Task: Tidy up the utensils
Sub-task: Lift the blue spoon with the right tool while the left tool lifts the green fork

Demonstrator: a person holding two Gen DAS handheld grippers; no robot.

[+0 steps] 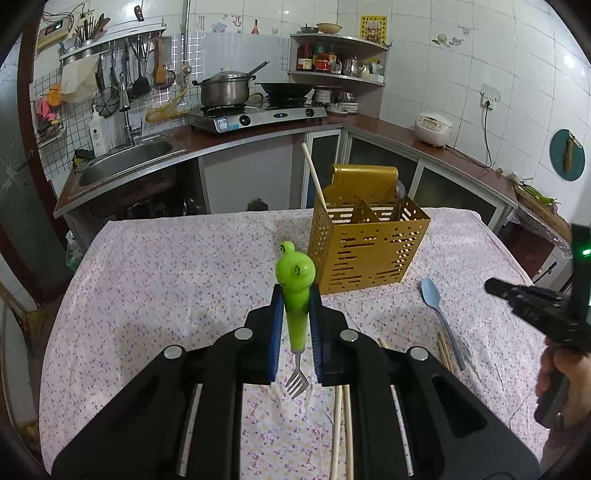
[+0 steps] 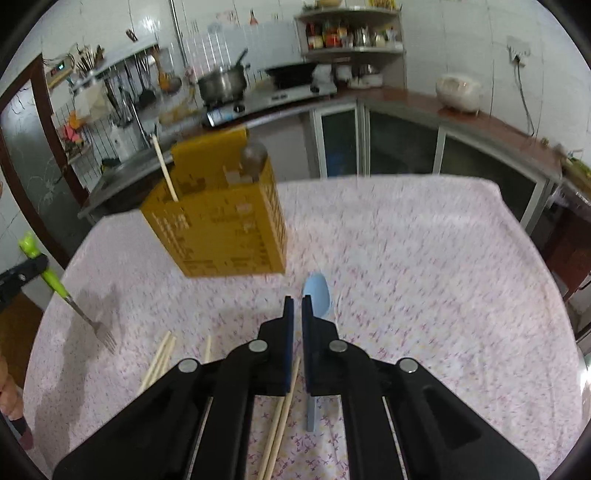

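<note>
You can read no text here: the yellow poster point(image 1: 373, 29) on the wall tiles and the label on the white bottle point(image 1: 98, 133) are too small to make out.

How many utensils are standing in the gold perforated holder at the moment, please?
2: a wooden chopstick leaning out of the gold holder on its left side, and a metal spoon at the right rear. Shorter items could be hidden behind the walls.
</note>
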